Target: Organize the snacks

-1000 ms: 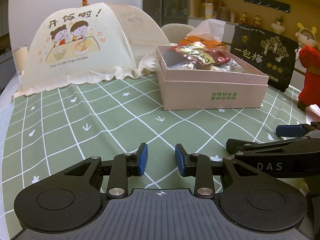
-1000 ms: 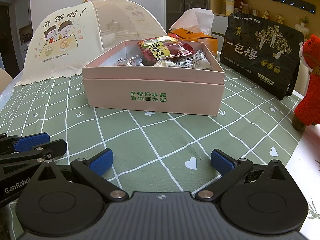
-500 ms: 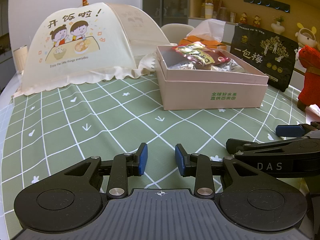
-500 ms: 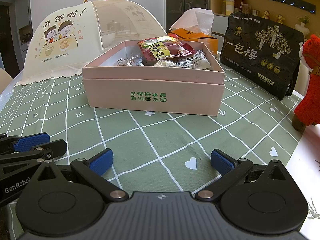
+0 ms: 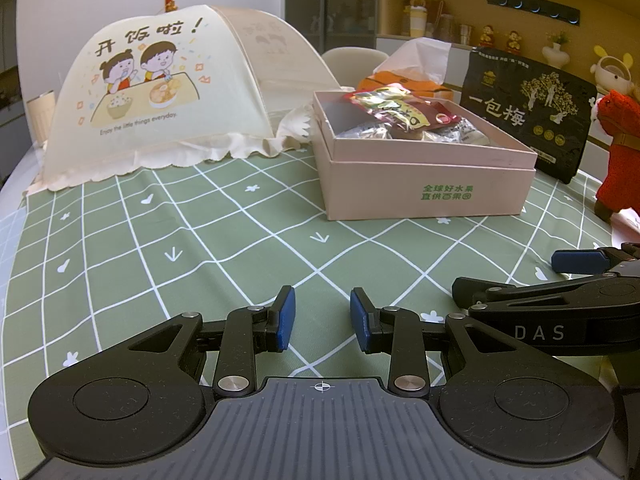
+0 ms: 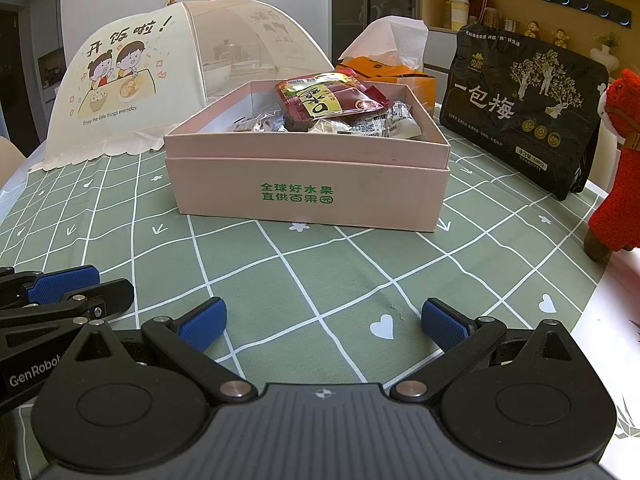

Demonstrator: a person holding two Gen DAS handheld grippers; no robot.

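Presently, both grippers hang low over the tablecloth, each empty.
Left gripper: the left gripper has its blue pads parted by a modest gap, nothing between them, only green cloth showing through.
Right gripper: the right gripper has its fingers spread wide, its blue pads far apart and clamped on nothing.
Side by side: in the left wrist view the right gripper's arm crosses the lower right; in the right wrist view the left one pokes in at the lower left.
Pink box: the pink box sits open on the tablecloth, well ahead of both grippers, green print on its near wall.
Snacks: a red and yellow snack packet lies on top of the pile inside the box, with smaller wrapped snacks beneath and beside it (their labels too small to read).
Black bag: a large black bag stands upright to the right of the box, apart from it.
Food cover: a cream mesh food cover with a cartoon of two children stands to the left of the box.
Tissue box: an orange tissue box with white tissue sticking up sits behind the pink box.
Red plush toy: a red plush toy stands at the right edge, near the black bag.
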